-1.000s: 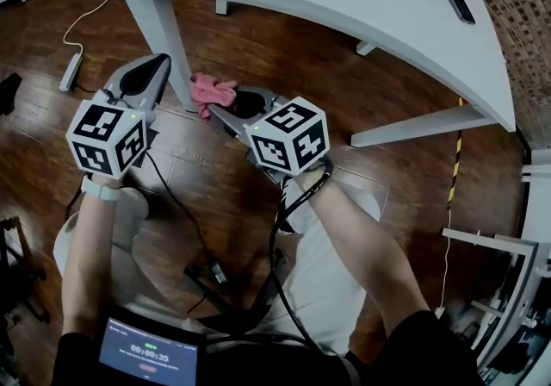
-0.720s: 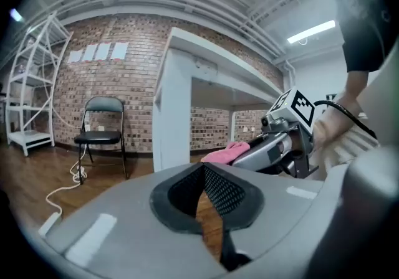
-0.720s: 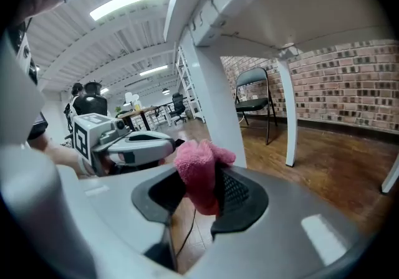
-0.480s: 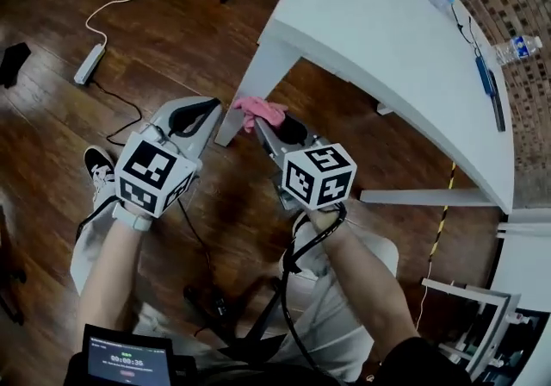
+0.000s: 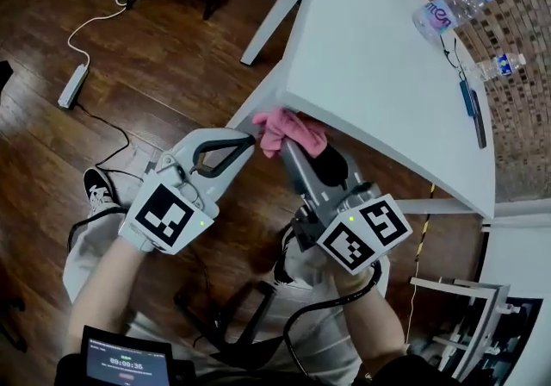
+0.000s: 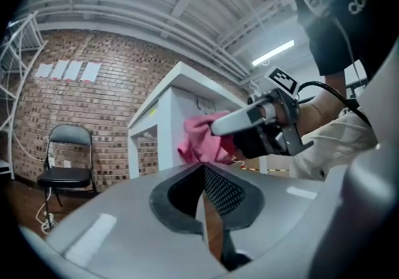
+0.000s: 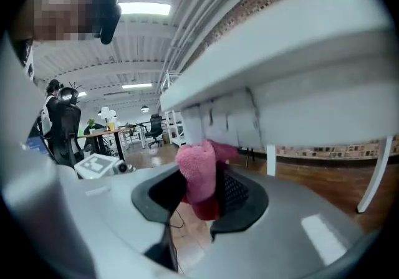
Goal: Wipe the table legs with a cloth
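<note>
The fluffy pink cloth (image 5: 291, 128) is pinched in the right gripper's (image 5: 286, 145) jaws, pressed against the top of the white table leg (image 5: 244, 114) just under the tabletop corner. The left gripper (image 5: 248, 140) hovers beside it, its jaws pressed together on nothing. I'd judge this leg is mid-wipe and the far white leg (image 5: 274, 15) is yet to do.

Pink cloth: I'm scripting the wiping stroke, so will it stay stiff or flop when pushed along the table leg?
Probably floppy: the pink cloth bunches and folds in the right claw pinching it. Likely light, since one pinch carries it. Its fuzzy nap should drag on the table leg rather than slide.
</note>
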The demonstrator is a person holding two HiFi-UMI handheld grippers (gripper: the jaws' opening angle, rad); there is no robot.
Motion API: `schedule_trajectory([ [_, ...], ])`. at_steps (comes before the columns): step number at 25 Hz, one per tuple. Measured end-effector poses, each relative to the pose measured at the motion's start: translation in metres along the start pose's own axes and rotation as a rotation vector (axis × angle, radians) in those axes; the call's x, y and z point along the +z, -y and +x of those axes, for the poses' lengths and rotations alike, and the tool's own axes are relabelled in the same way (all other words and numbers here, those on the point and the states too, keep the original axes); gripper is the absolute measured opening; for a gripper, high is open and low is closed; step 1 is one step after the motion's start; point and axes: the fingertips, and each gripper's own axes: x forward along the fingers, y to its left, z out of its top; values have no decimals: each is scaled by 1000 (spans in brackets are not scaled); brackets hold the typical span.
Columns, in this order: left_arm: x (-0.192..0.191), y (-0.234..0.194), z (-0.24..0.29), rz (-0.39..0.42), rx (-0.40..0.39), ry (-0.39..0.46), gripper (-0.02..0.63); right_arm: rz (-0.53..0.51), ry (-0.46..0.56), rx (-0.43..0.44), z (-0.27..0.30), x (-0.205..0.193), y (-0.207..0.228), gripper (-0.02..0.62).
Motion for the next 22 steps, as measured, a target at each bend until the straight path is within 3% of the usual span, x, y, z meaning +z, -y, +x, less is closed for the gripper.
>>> schedule_trajectory([
  [4, 7, 2, 8, -43, -32, 19, 2, 75, 49, -8, -8, 39, -8, 118],
  [9, -7, -29, -15, -111, -26, 7, 2, 124, 45, -70, 7, 31, -16, 115],
  [15, -21, -50, -28, -131, 0, -62, 2, 142, -73, -150, 21, -34, -1, 115],
  [22, -38, -71, -30, -135, 37, -147, 2, 164, -261, -214, 62, -151, 16, 115],
])
